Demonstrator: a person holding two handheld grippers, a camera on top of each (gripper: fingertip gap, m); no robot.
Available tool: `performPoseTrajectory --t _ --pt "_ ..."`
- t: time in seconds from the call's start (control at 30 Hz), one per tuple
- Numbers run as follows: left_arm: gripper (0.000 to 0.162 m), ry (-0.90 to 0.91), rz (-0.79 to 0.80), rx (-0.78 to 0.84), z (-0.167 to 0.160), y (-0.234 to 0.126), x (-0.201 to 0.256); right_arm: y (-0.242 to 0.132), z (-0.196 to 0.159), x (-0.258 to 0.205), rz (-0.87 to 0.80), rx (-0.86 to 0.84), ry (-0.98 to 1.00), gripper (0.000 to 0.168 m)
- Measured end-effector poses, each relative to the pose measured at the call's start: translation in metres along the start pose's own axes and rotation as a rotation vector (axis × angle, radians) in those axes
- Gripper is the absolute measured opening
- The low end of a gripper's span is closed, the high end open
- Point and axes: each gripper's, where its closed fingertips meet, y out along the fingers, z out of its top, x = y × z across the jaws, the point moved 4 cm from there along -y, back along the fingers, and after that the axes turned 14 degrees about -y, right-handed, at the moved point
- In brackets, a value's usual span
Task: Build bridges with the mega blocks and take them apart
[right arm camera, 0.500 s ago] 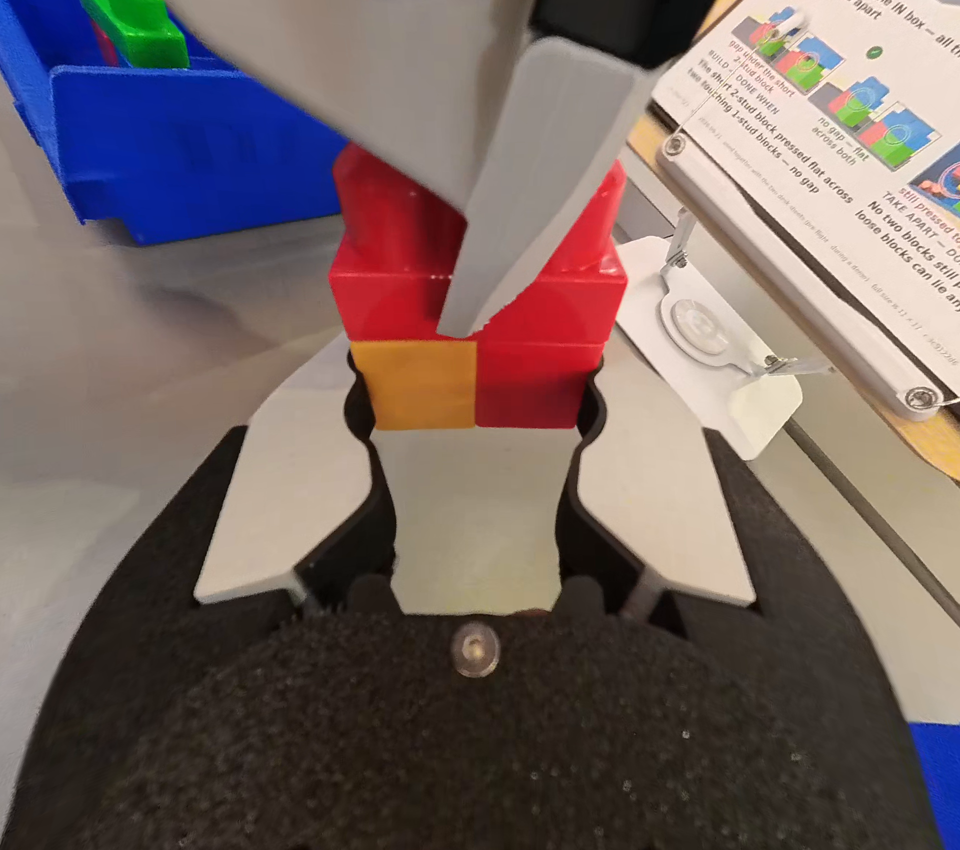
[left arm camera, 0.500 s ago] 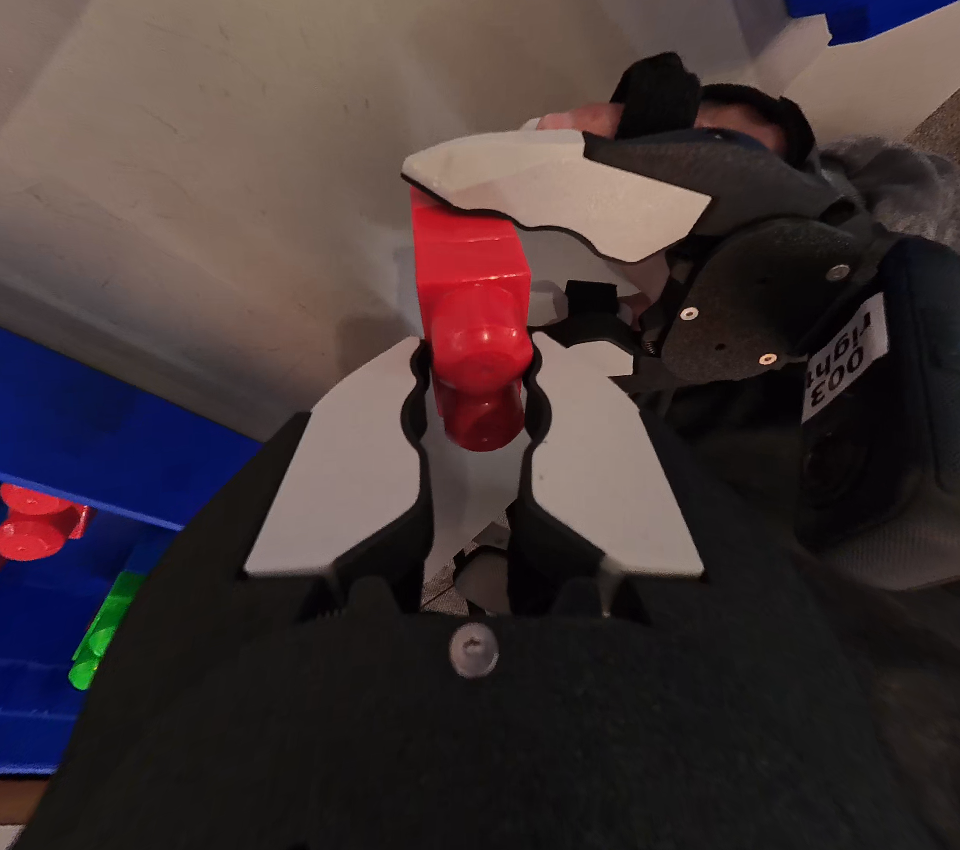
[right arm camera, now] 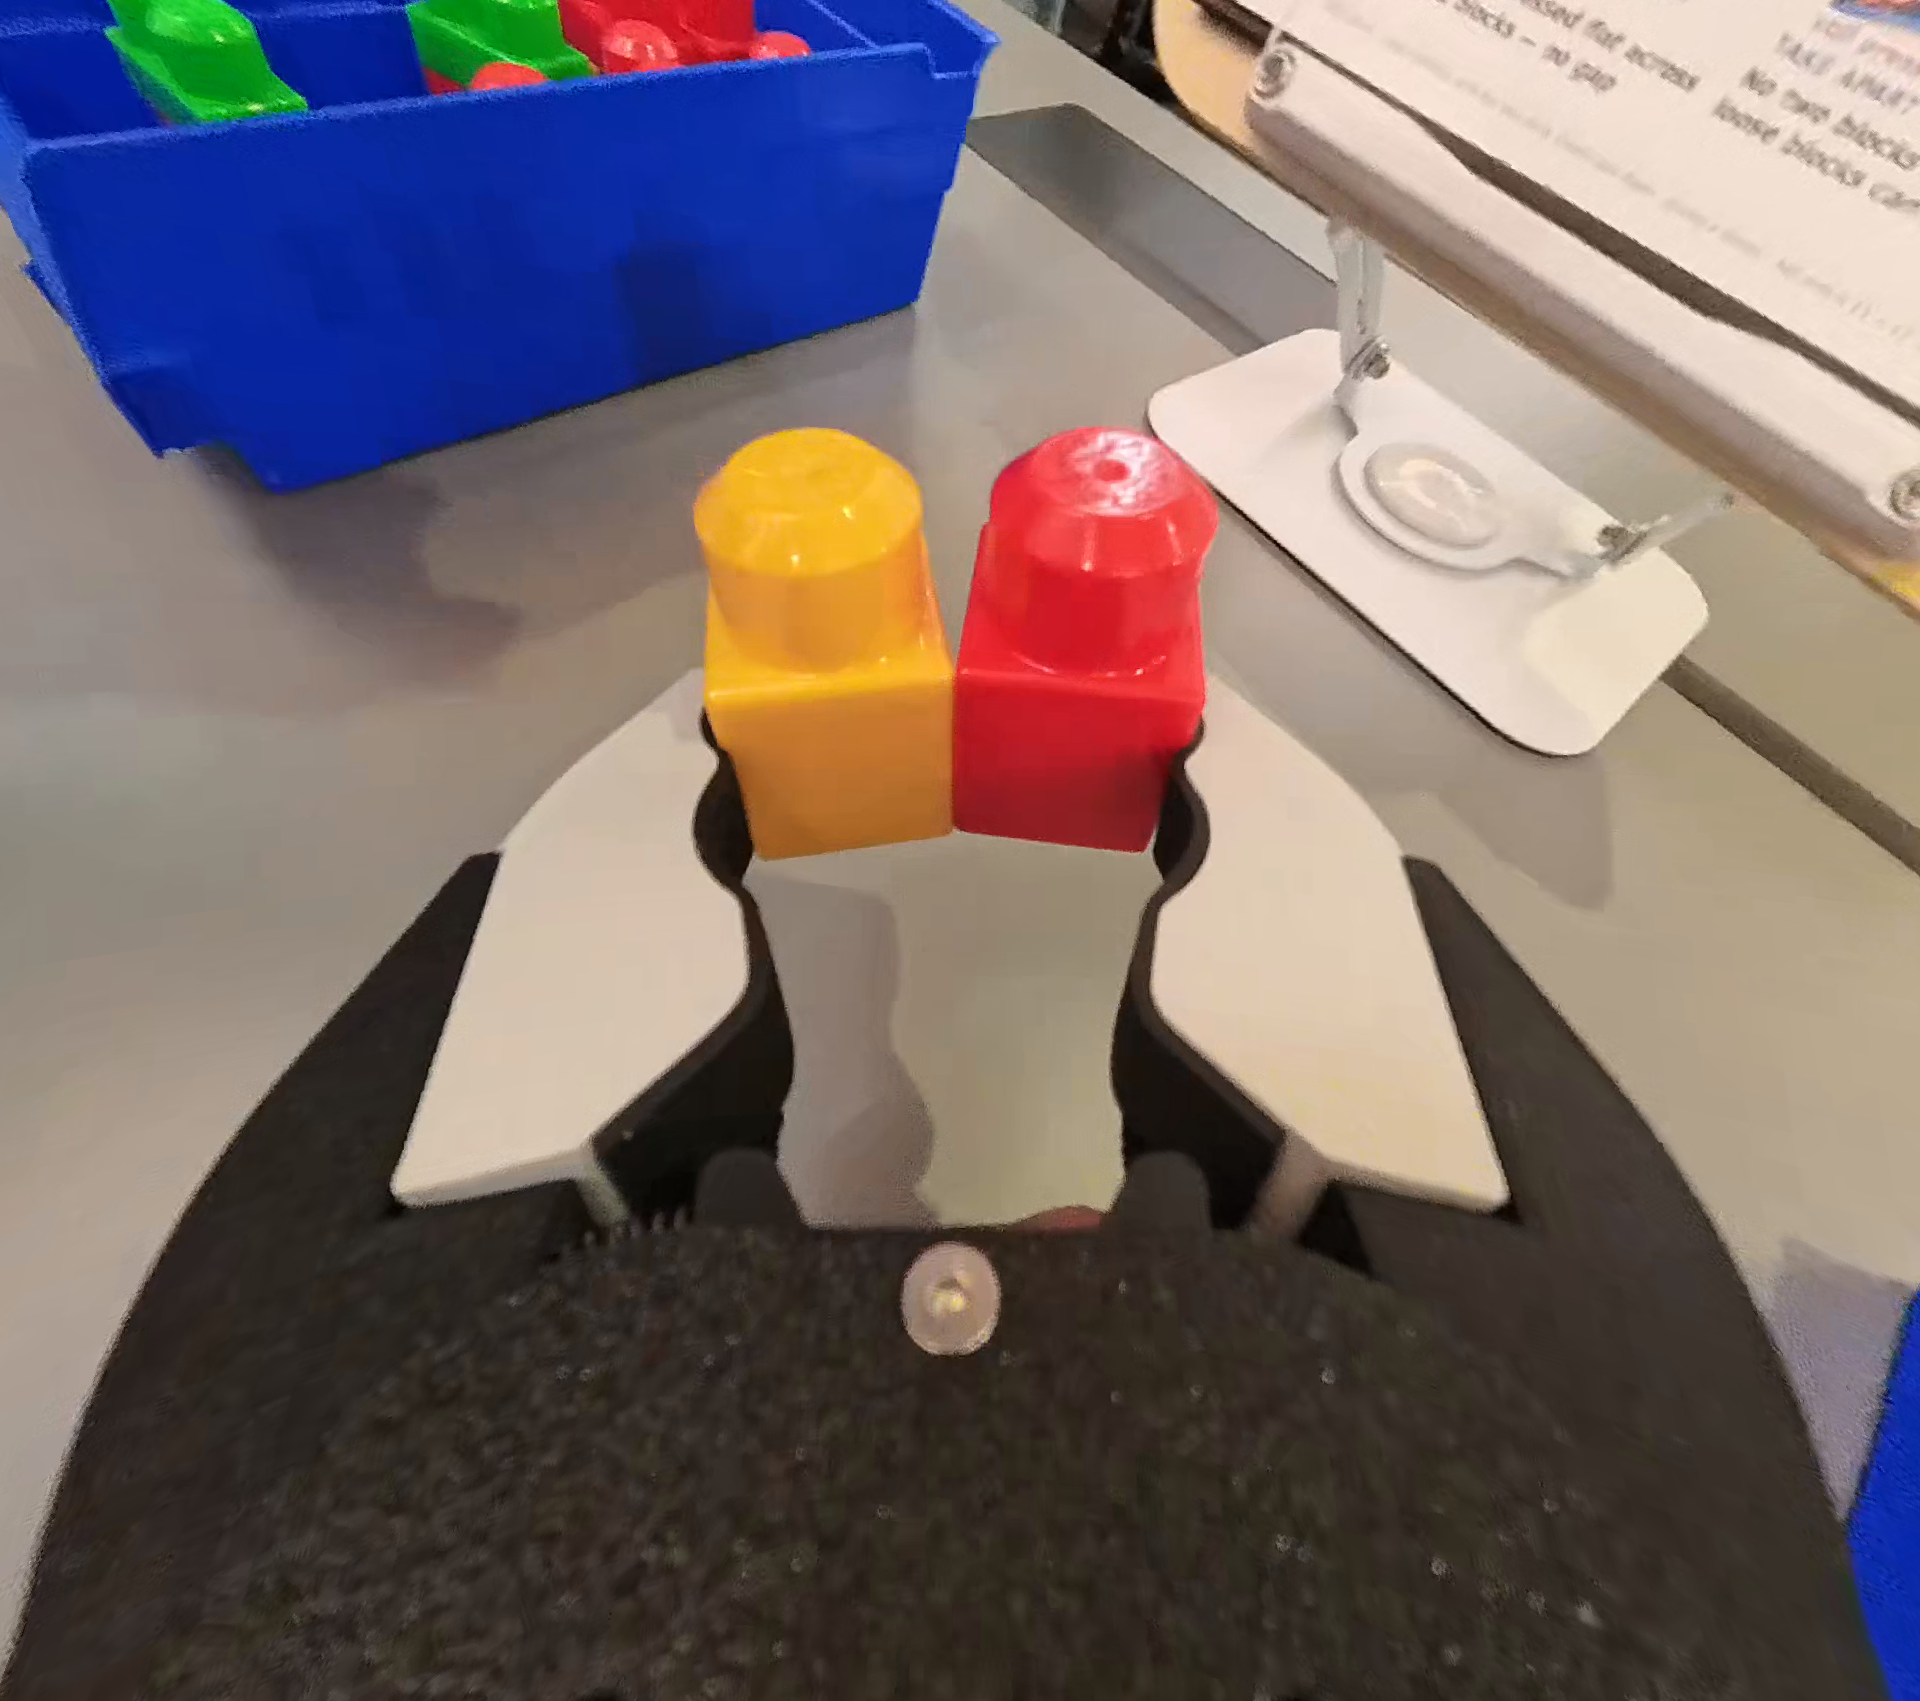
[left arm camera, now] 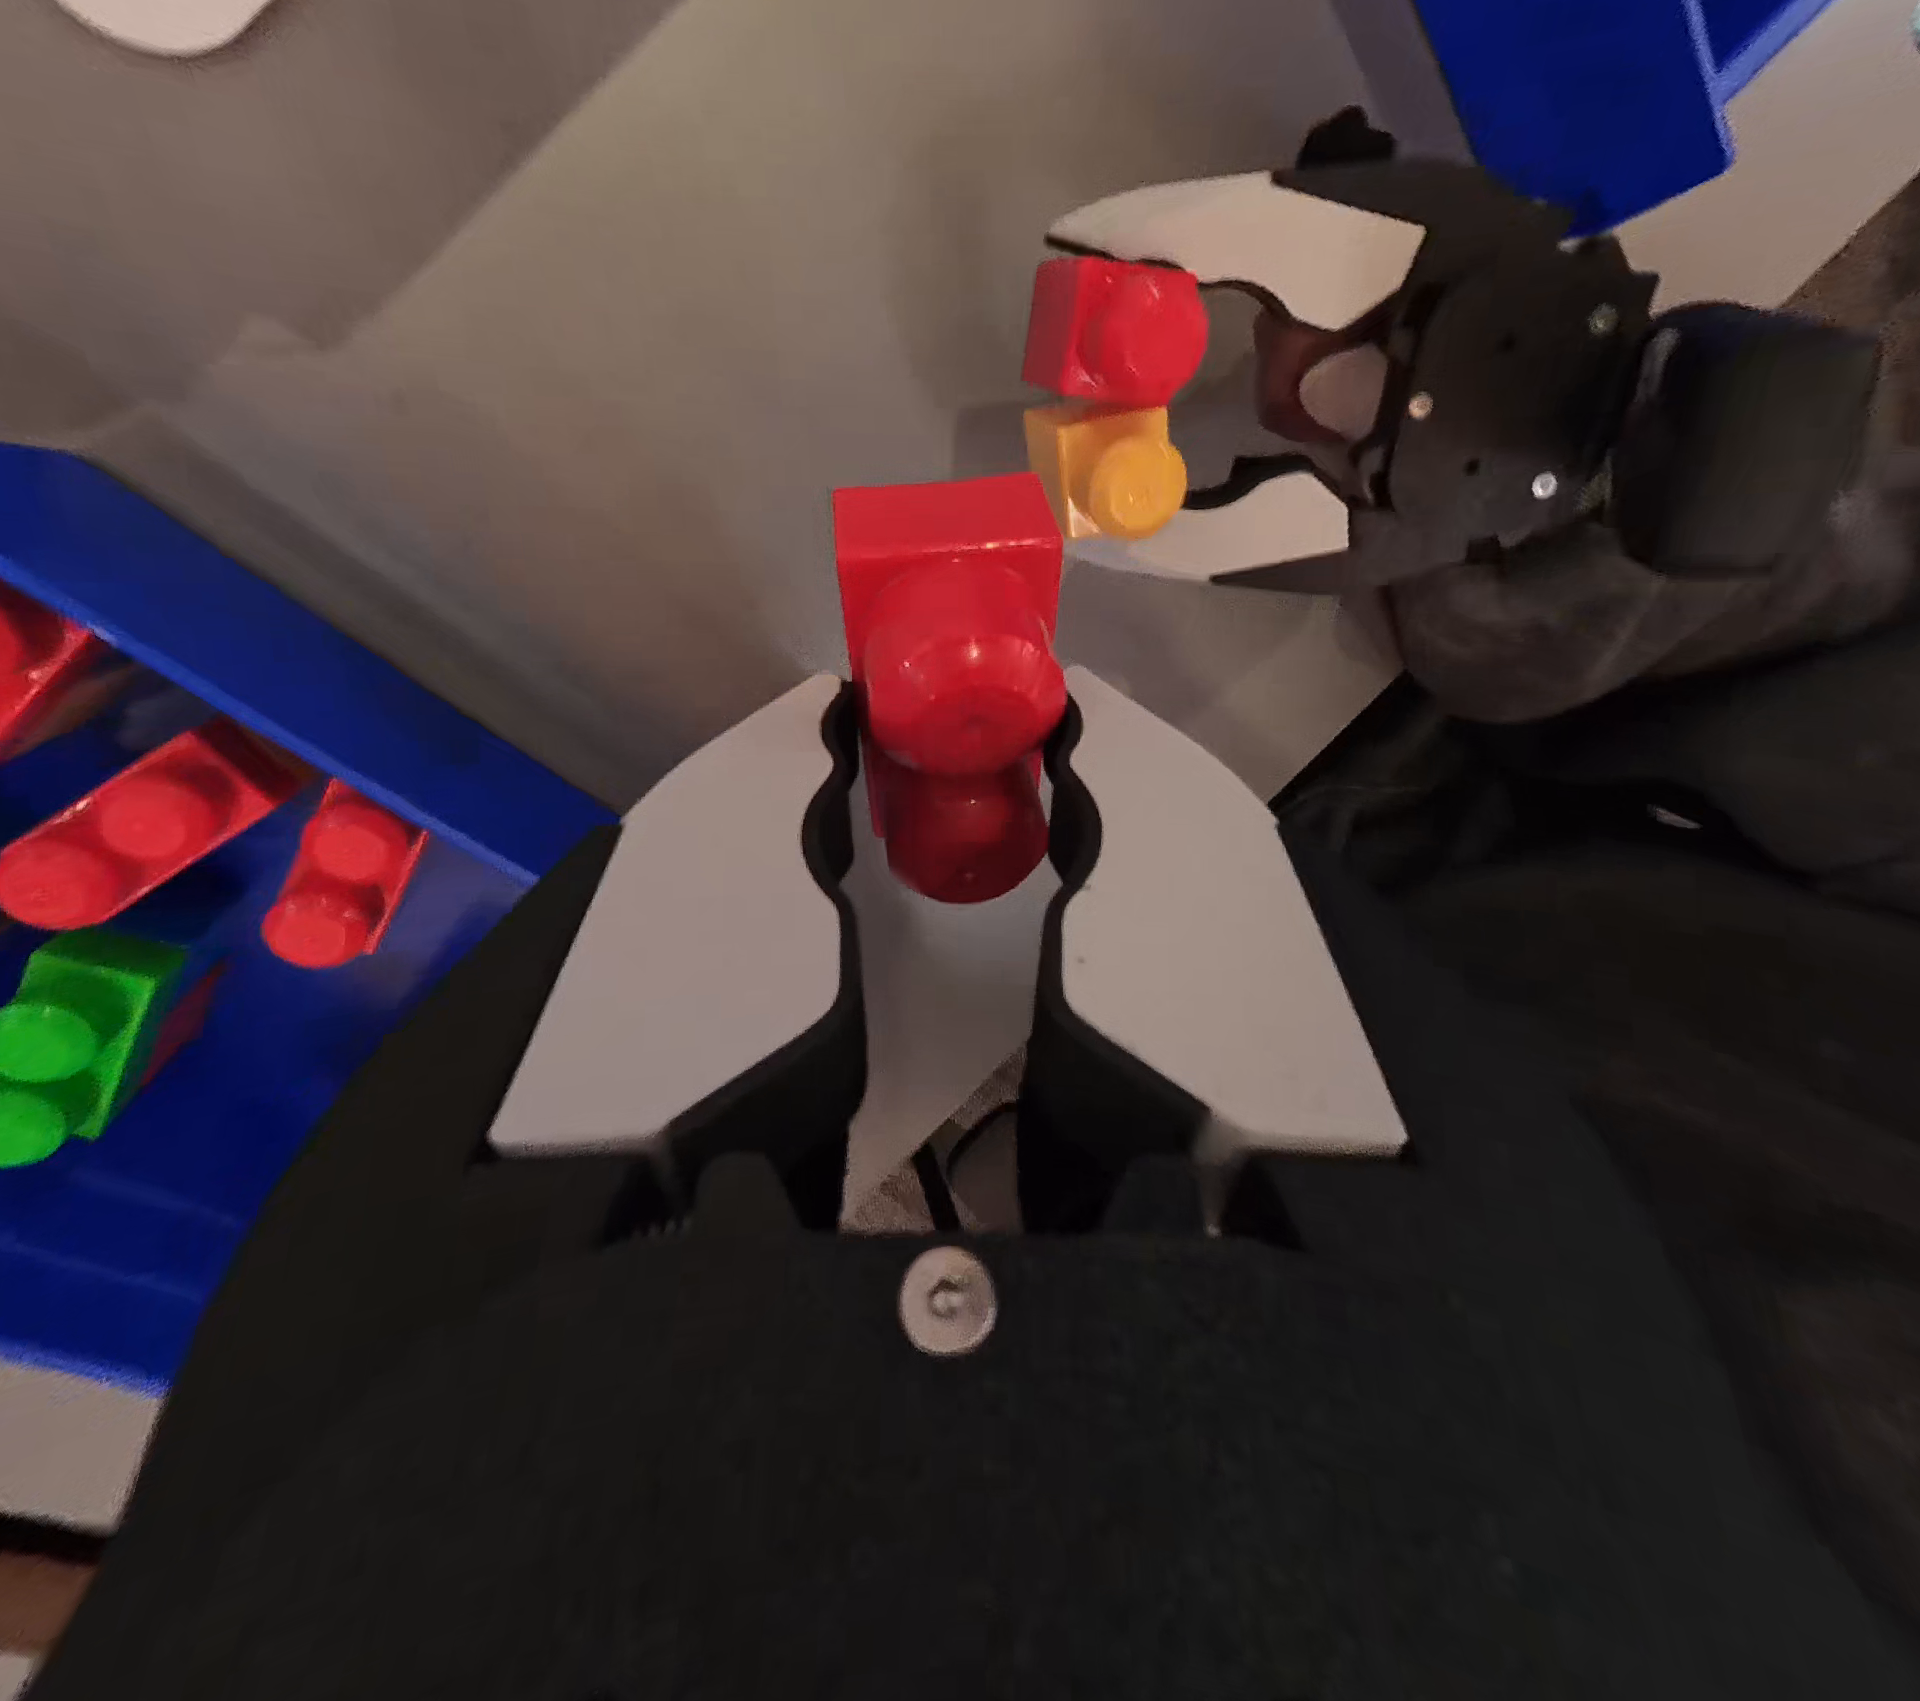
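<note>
Right wrist view: right gripper [right arm camera: 951, 778] fingers clamp yellow block [right arm camera: 831, 695] beside red 1-stud block [right arm camera: 1081, 685]; left gripper [left arm camera: 951, 768] clamps red 2-stud block [left arm camera: 951, 675], best lowered squarely.

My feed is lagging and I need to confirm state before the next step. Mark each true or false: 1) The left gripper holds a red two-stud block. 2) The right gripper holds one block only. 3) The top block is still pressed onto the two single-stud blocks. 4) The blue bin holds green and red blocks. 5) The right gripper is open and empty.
1) True: the left gripper is shut on the red two-stud block.
2) False: the right gripper clamps two side by side, the yellow block and the red single-stud block.
3) False: it is apart from them.
4) True: the blue bin holds both.
5) False: it is shut on the pair.
</note>
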Motion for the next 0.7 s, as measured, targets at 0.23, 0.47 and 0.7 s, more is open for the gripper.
performPoseTrajectory --t 0.23,0.47,0.7 --pt "0.034 0.074 -0.152 0.58 -0.07 0.054 0.026 -0.068 0.011 0.002 -0.092 0.123 0.044 0.078" --pt "0.033 0.069 -0.23 0.845 -0.128 0.118 0.026 -0.123 0.026 0.02 -0.189 0.136 0.079 0.078" --pt "0.033 0.153 -0.313 0.846 -0.134 0.125 0.046 -0.16 0.019 0.065 -0.279 0.0 0.089 0.078"
